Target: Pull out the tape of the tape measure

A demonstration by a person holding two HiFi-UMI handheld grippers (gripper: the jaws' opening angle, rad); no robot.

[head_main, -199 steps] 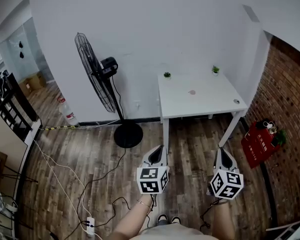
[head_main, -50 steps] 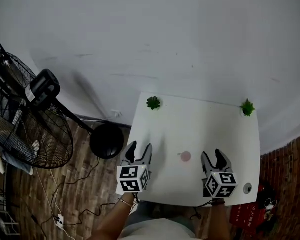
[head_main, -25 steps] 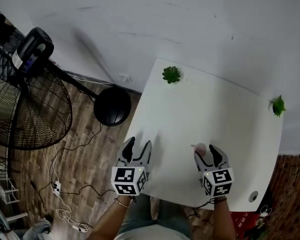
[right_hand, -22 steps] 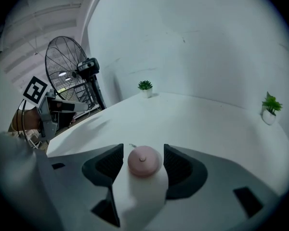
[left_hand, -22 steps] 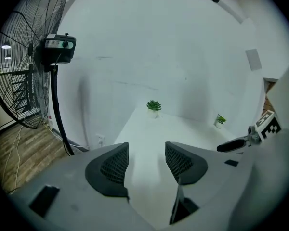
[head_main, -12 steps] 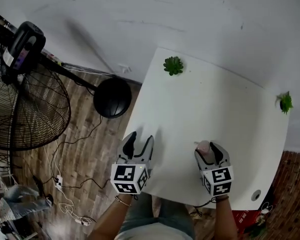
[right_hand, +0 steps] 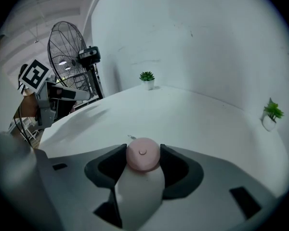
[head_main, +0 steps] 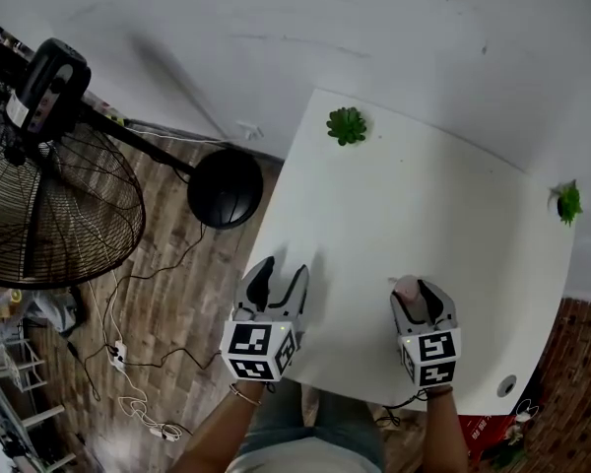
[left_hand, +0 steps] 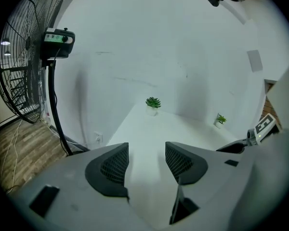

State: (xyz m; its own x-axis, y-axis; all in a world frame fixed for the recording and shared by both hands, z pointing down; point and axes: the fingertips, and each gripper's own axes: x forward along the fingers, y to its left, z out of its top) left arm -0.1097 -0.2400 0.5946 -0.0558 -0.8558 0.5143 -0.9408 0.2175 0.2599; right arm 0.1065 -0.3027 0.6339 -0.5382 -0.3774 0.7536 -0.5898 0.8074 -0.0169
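the right gripper (head_main: 414, 295) has its jaws closed against both sides of a round pink tape measure (right_hand: 143, 153), which sits on the white table (head_main: 424, 205) near the front edge. a tiny tab (right_hand: 131, 137) pokes out at the case's far side. the left gripper (left_hand: 142, 160) hovers over the table's left front part, jaws apart with only bare tabletop between them. two small potted plants (head_main: 347, 125) (head_main: 568, 203) stand at the far corners. a standing fan (head_main: 49, 195) is on the wooden floor to the left.
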